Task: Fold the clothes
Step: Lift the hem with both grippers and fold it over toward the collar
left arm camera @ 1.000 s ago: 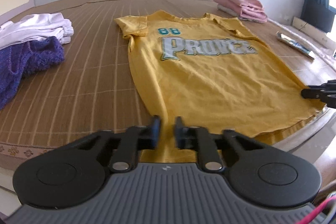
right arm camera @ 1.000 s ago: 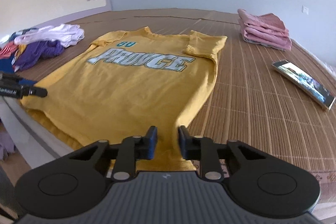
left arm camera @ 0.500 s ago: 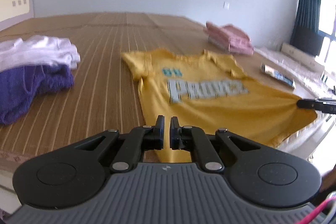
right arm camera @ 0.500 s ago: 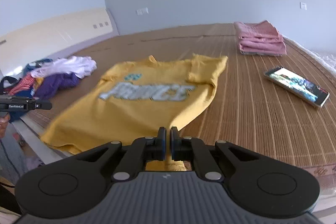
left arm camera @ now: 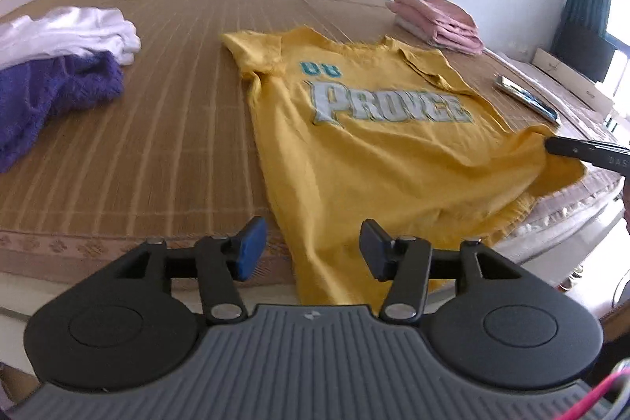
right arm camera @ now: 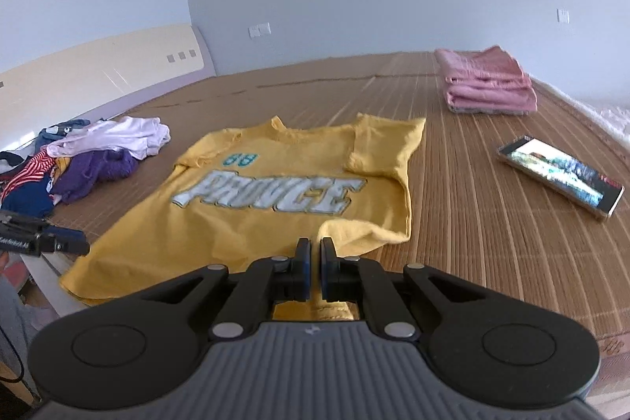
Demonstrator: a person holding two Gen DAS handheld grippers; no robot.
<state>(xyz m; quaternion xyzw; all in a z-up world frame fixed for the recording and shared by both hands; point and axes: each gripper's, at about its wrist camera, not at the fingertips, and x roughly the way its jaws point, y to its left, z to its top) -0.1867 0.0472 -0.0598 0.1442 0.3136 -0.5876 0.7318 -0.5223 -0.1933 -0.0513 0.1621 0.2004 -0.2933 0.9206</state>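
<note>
Pinching the hem corner, the right gripper [right arm camera: 314,268] lifts the shirt [right arm camera: 252,215] near the bed's [right arm camera: 472,191] front edge. Left gripper [left arm camera: 311,248] stands wide, empty, over the other corner. Shirt's long axis runs away toward the far edge, collar farthest.

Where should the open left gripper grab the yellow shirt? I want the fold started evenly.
Take the yellow shirt at its free hem corner, coming from the bed's edge. The left gripper hangs open right there, mirroring the right gripper.
</note>
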